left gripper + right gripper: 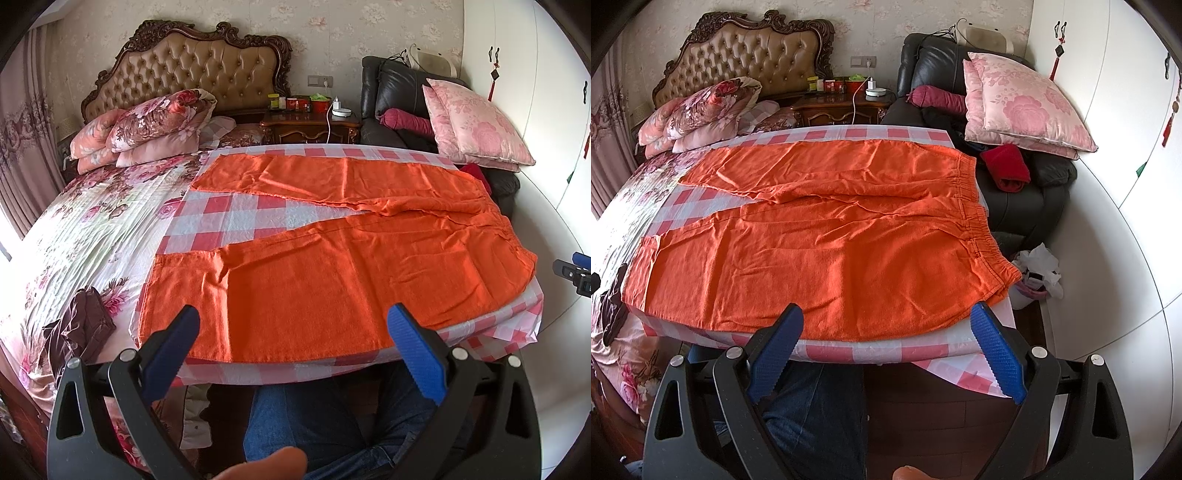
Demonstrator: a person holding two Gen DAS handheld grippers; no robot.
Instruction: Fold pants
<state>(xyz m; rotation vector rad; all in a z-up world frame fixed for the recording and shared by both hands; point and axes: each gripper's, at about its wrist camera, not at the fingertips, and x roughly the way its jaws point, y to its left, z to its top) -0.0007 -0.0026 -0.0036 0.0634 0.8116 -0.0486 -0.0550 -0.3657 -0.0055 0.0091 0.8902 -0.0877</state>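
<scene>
Pants (332, 266), orange, lie spread flat on a pink-and-white checked cloth (229, 218) over the near corner of the bed (85, 236), legs running toward the left and the gathered waistband (975, 210) at the right edge; the two legs part in a V, with checks showing between them. Farthest left on the floral bedspread sits a crumpled dark maroon garment (85, 325), just beside the near leg's hem but seemingly not touching it, though the fisheye edge makes that hard to judge. Next comes the left gripper (293, 314), jaws spread wide, blue fingers (173, 350) hanging over the near edge of the near leg, gripping nothing. Below it a person's jeans (314, 417) show under the bed edge. Further right the right gripper (886, 314) likewise has its jaws wide apart, fingertips at the near hem close to the waistband end, not pinching the cloth. Behind, a tufted headboard (207, 62), folded quilts (155, 125), then a nightstand (310, 125); at the far right a black armchair (1027, 199) carries pink pillows (1023, 107) and a red garment (1006, 166)
</scene>
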